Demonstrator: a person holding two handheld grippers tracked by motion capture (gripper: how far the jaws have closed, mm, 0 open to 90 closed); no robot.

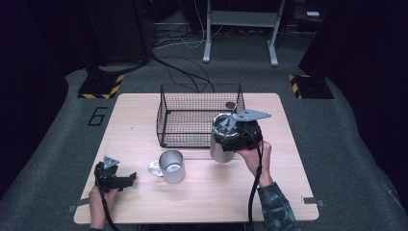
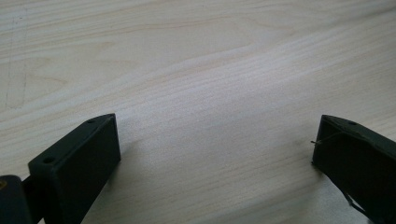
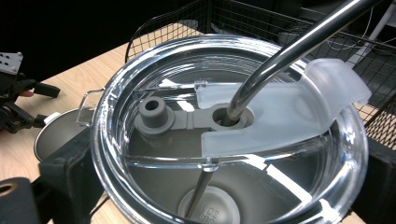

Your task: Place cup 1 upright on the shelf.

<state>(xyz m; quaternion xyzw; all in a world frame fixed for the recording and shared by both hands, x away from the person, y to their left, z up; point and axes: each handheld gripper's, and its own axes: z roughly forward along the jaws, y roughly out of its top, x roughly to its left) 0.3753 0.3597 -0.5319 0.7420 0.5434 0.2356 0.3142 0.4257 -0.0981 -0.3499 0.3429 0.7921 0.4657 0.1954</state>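
A steel tumbler [image 1: 221, 147] with a clear lid [image 3: 140, 70] and a metal straw [image 3: 289, 51] stands upright by the front right corner of the wire basket [image 1: 192, 118]. My right gripper [image 1: 226, 133] is shut on the tumbler just under its lid, one jaw on each side of it [image 3: 224, 196]. I cannot tell whether its base touches the table. A steel mug [image 1: 172, 166] with a handle stands left of the tumbler. My left gripper [image 1: 126, 179] rests low at the front left, open over bare wood [image 2: 215, 154].
The black wire basket sits at the middle back of the wooden table [image 1: 284, 178], with a small dark disc [image 1: 230, 104] at its far right corner. The mug [image 3: 53, 137] and the left gripper [image 3: 18, 102] show beyond the tumbler. Cables trail toward the front edge.
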